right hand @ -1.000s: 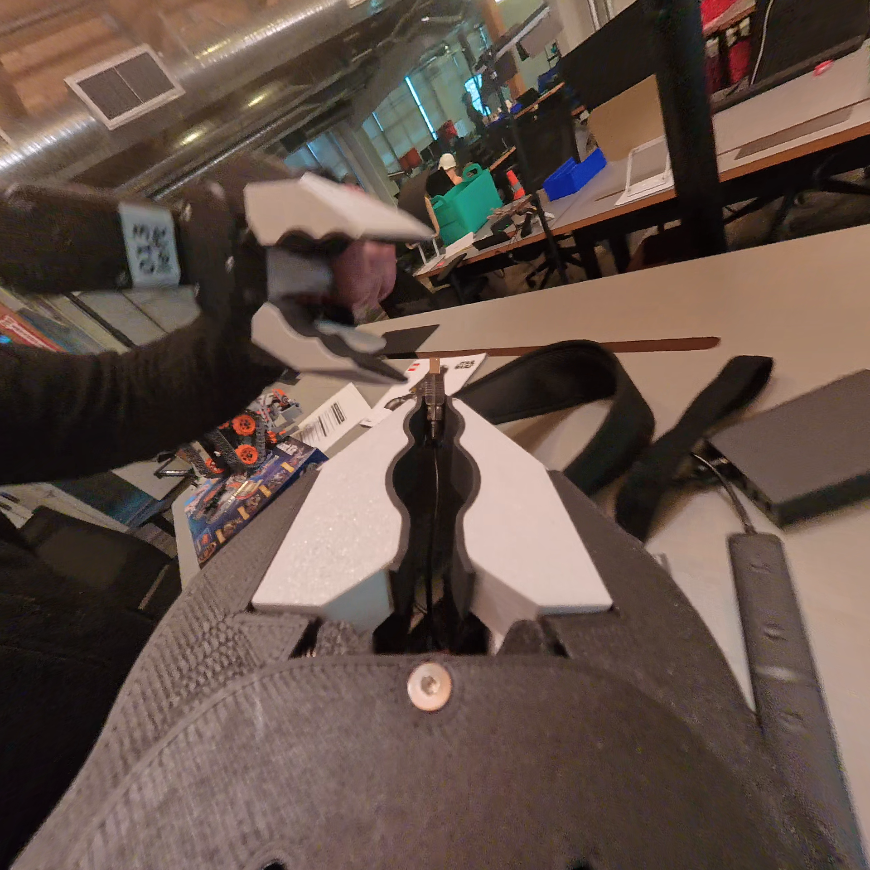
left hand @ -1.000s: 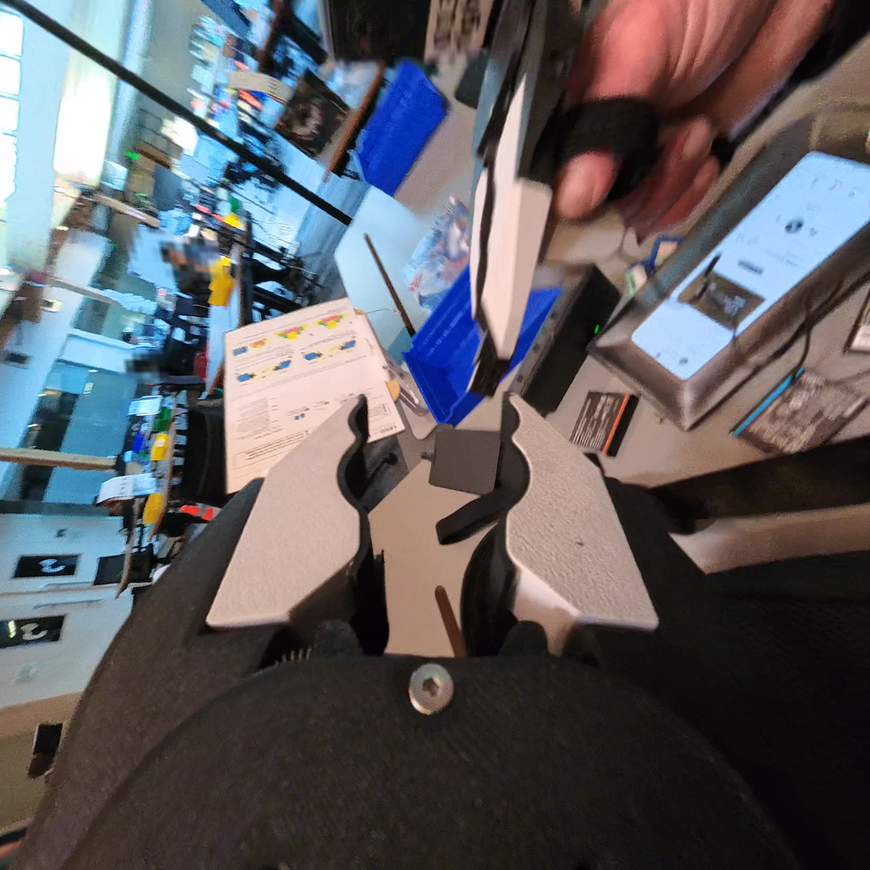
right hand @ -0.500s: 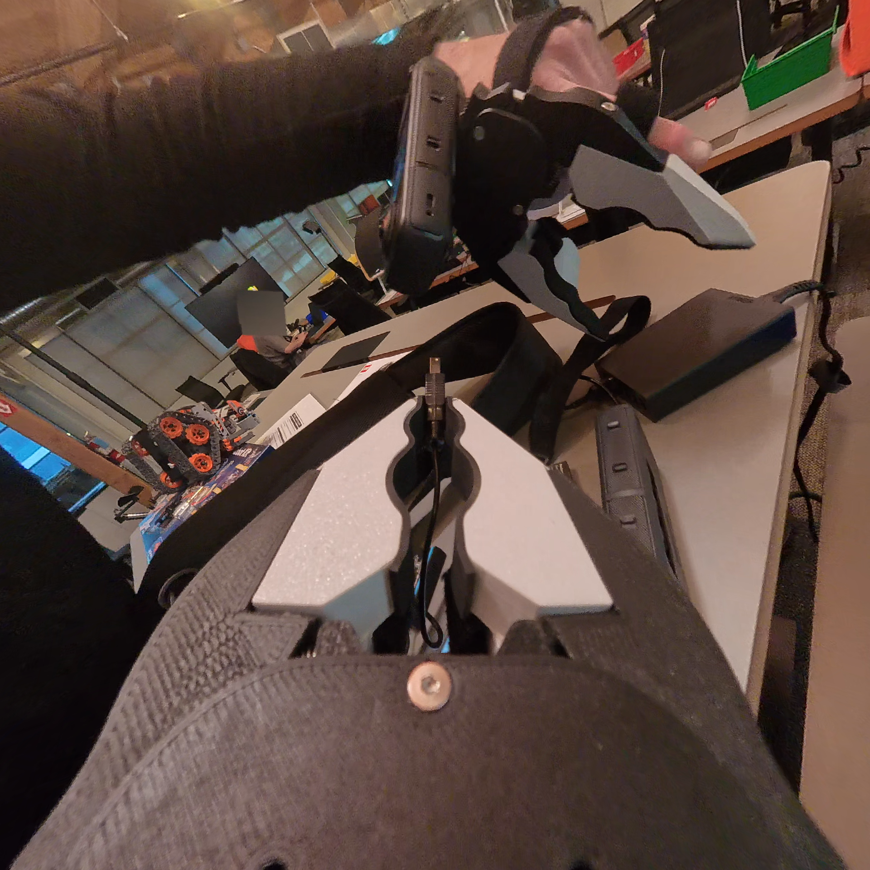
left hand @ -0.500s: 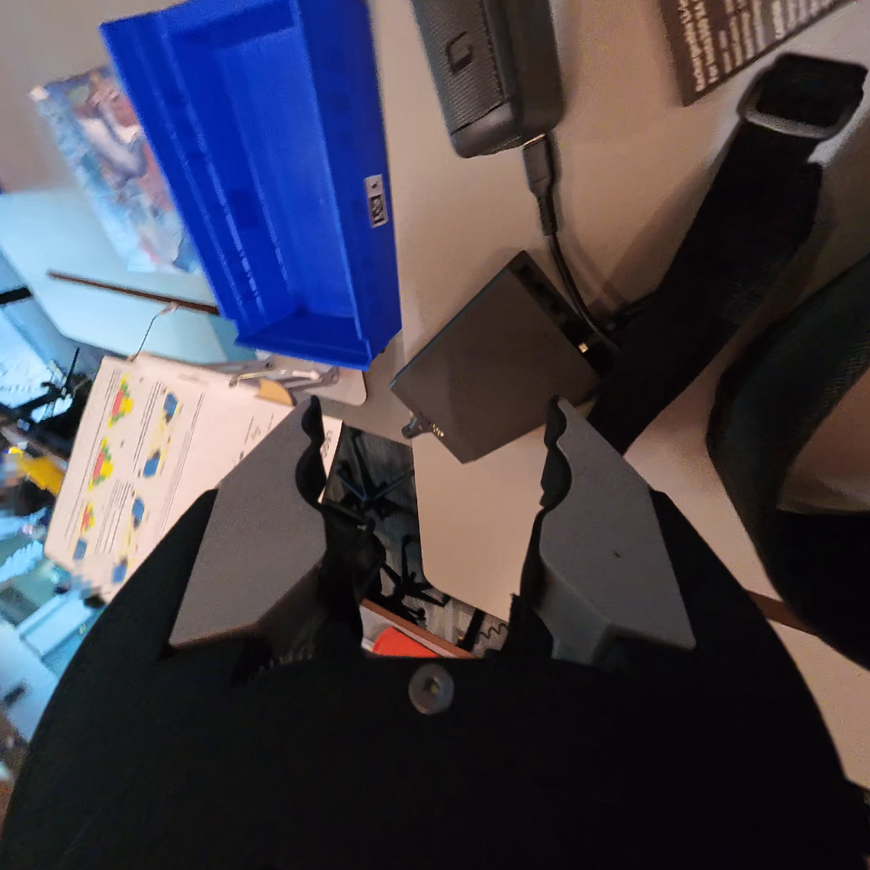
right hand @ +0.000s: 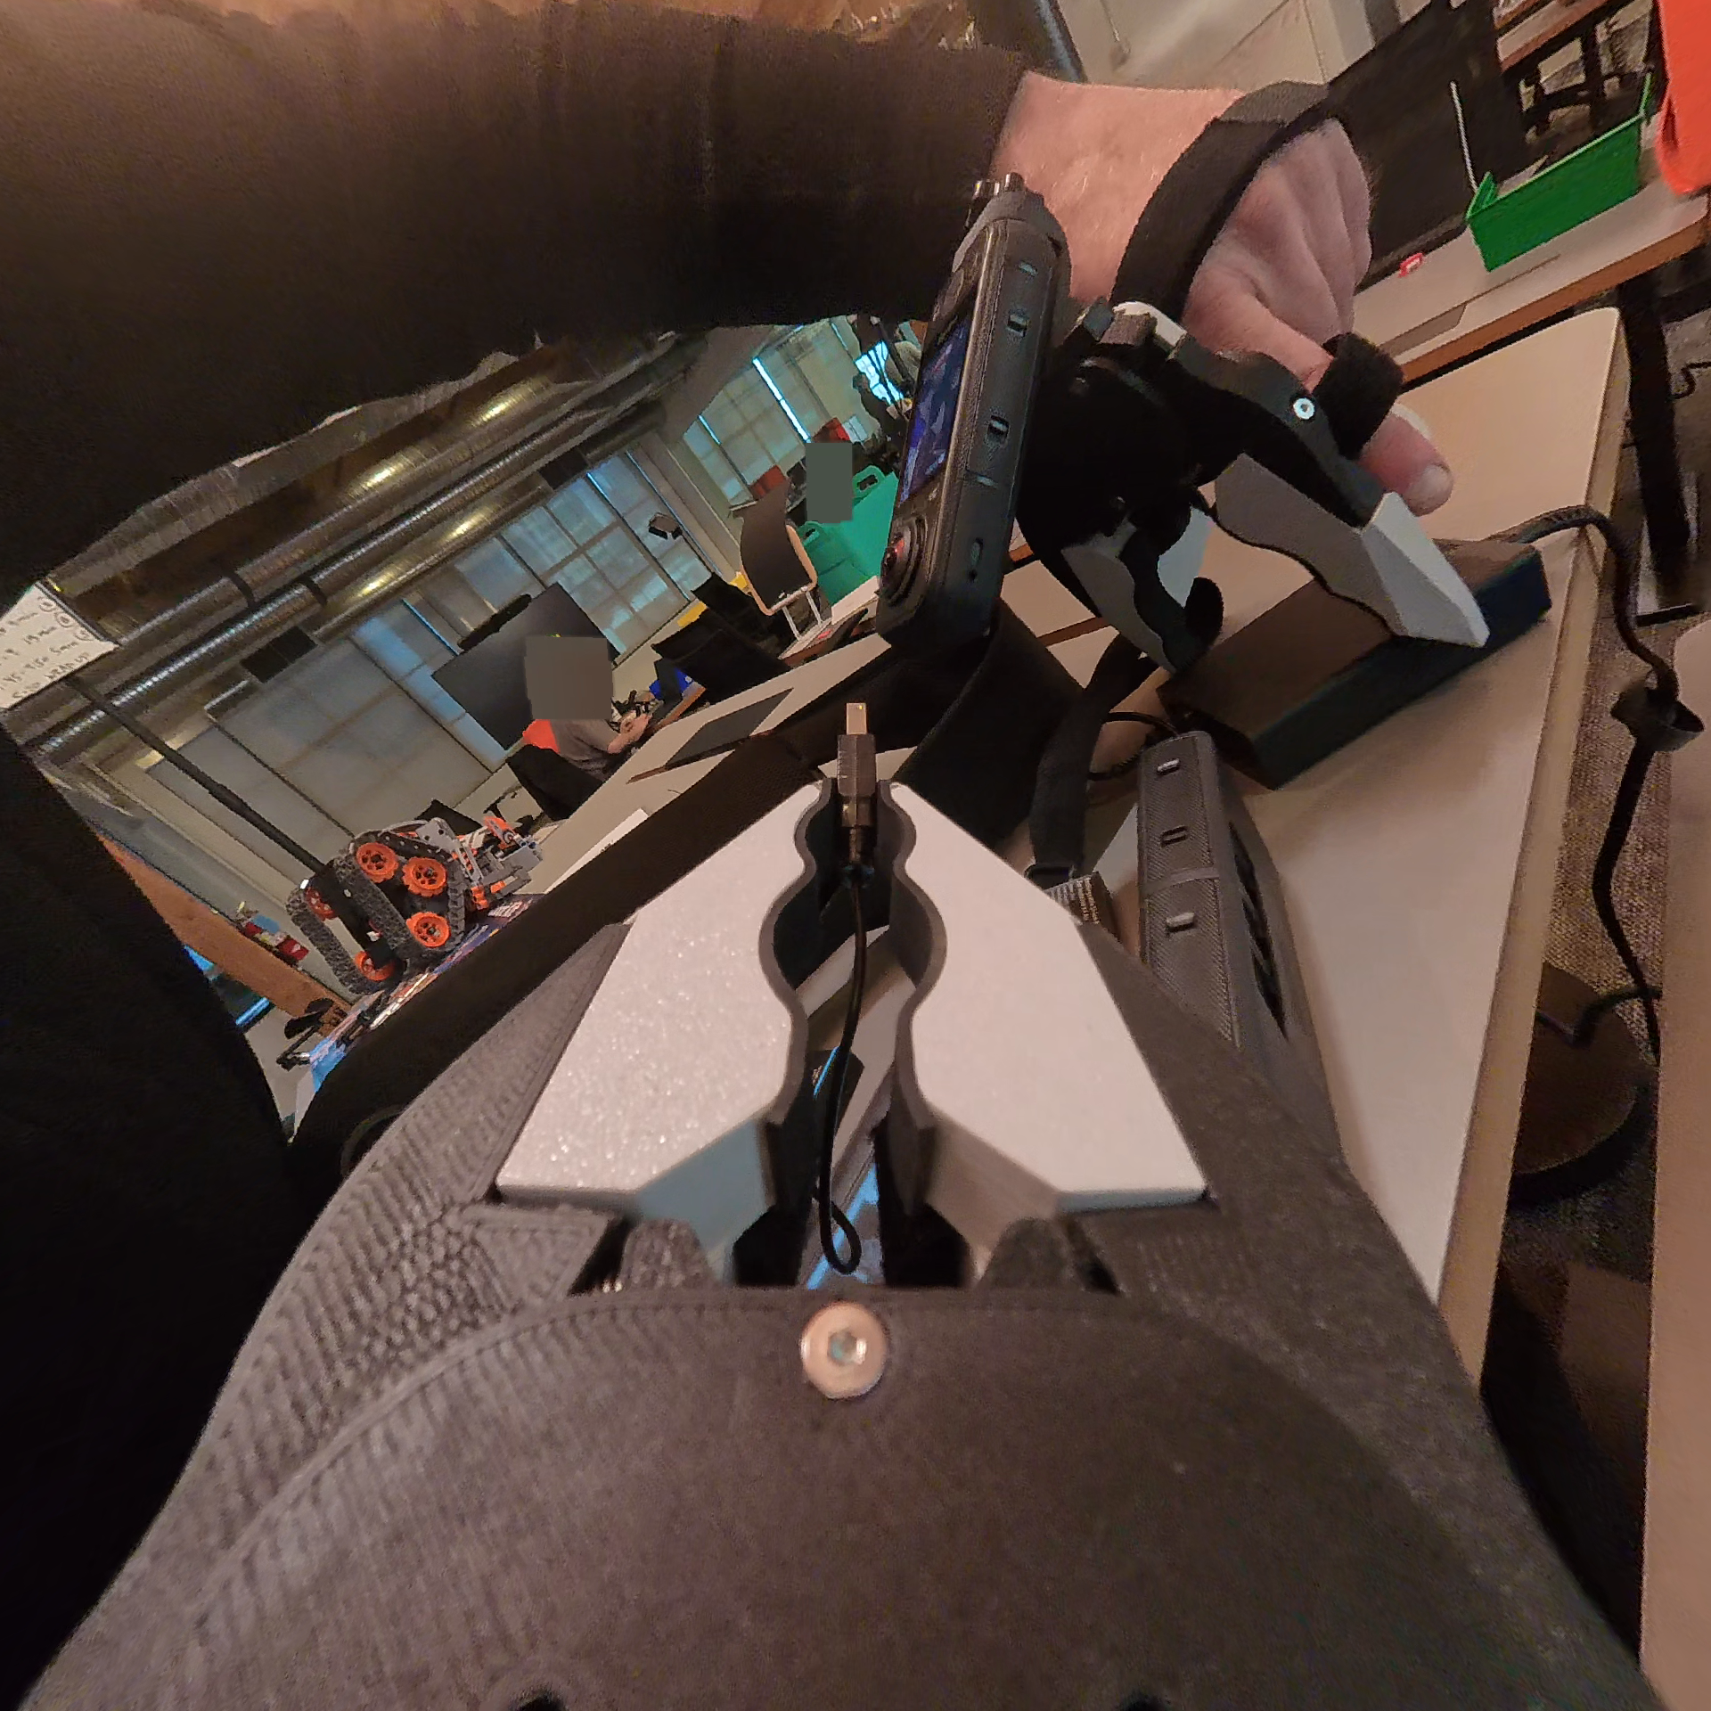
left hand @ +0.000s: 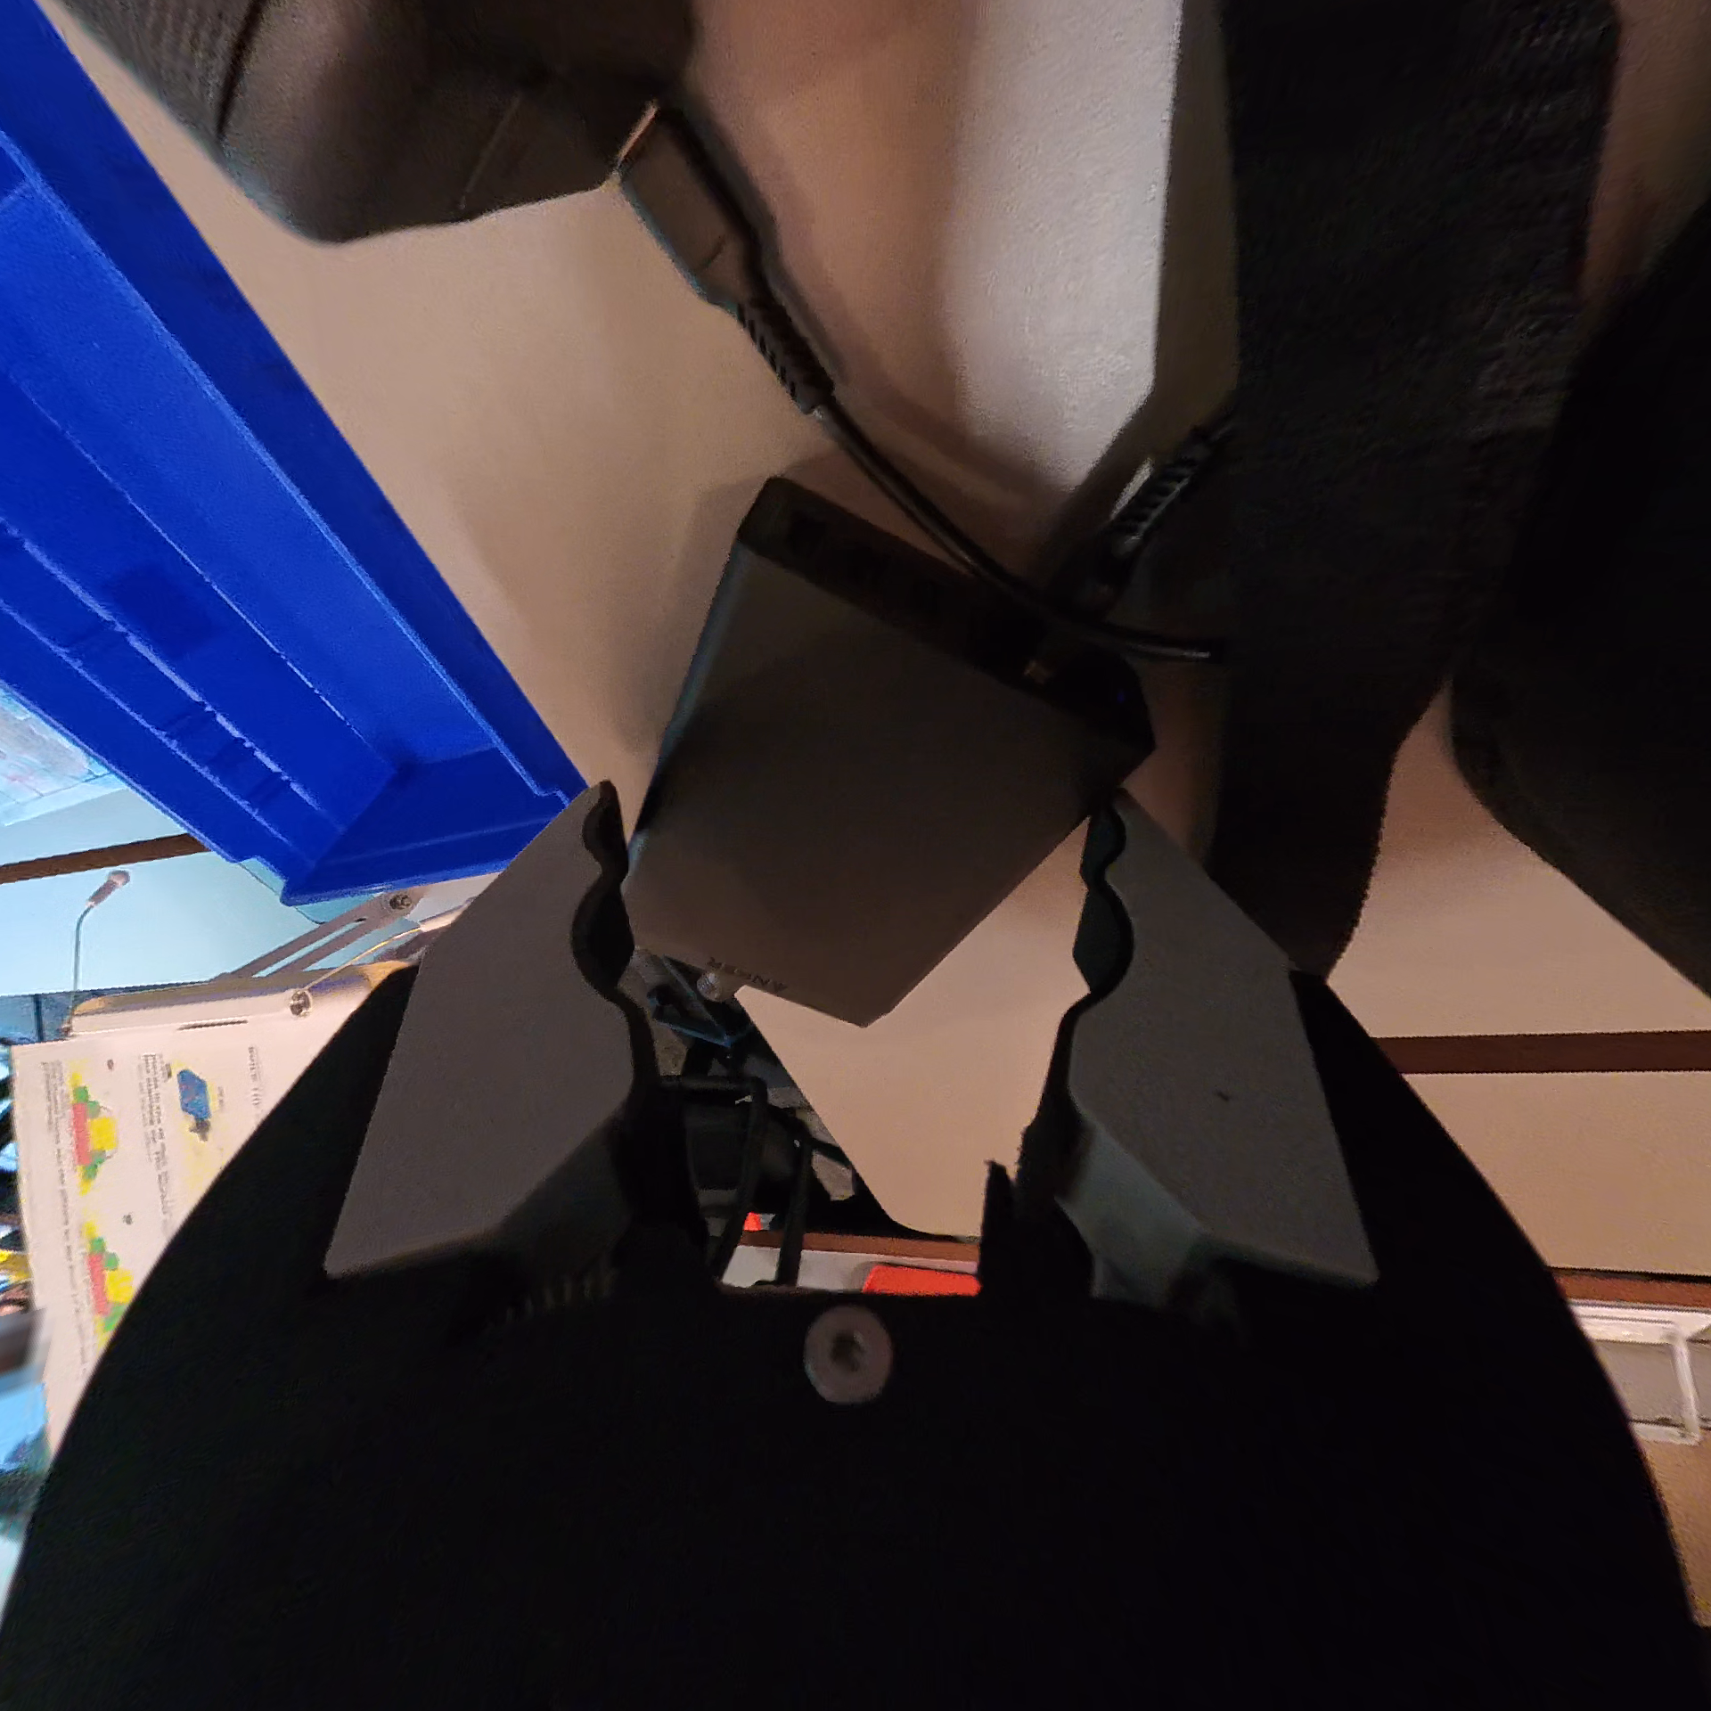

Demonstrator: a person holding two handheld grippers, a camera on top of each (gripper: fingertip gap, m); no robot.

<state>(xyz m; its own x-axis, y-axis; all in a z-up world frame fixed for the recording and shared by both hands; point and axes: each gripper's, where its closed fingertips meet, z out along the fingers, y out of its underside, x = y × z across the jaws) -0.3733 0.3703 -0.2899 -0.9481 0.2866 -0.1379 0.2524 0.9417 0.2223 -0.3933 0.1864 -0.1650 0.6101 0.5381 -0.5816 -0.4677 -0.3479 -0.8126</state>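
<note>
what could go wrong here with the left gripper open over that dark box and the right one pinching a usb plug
1. The dark box lies skewed between the left gripper fingers, so closing may catch a corner and twist it.
2. Cables are plugged into the box; lifting might tug them.
3. The right gripper pinches the USB plug only at its fingertips, so it could slip.

I count two grippers (left hand: 856,815) (right hand: 856,787), one grey box (left hand: 861,787), one blue bin (left hand: 231,574) — plus one plug (right hand: 856,741), one toy crawler (right hand: 407,889).

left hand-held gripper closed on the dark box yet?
No. The left hand-held gripper is open, its fingers either side of the dark box.
</note>
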